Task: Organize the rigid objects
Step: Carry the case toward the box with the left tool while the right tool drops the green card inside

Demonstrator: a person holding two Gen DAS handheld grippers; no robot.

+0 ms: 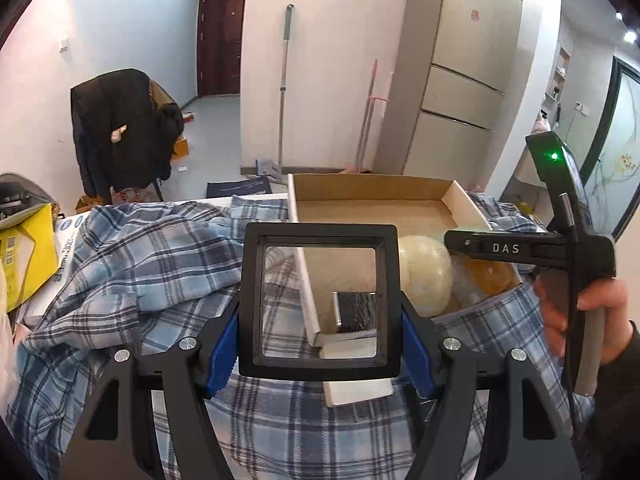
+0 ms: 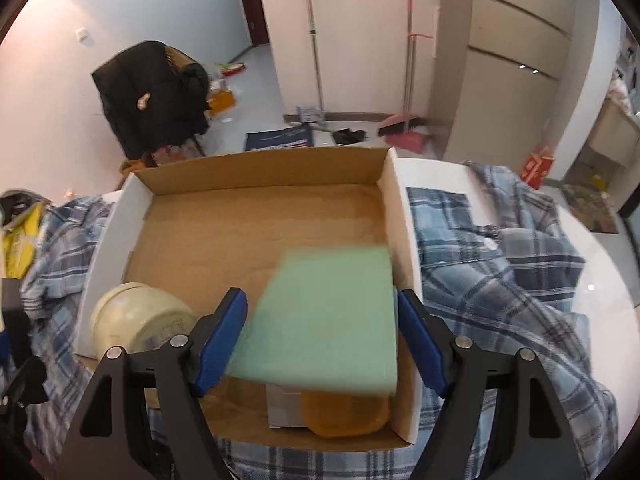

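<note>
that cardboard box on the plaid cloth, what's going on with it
A person is sorting items into the cardboard box. The left tool grips a black square frame just outside the box. The right tool has a blurred green block between its pads, over the box. A cream jar and an amber item already lie inside.

left gripper (image 1: 320, 344): black arms, blue pads, silver screws | right gripper (image 2: 322, 344): same, "DAS" lettering, green light | hand (image 1: 580, 312): dark sleeve
</note>
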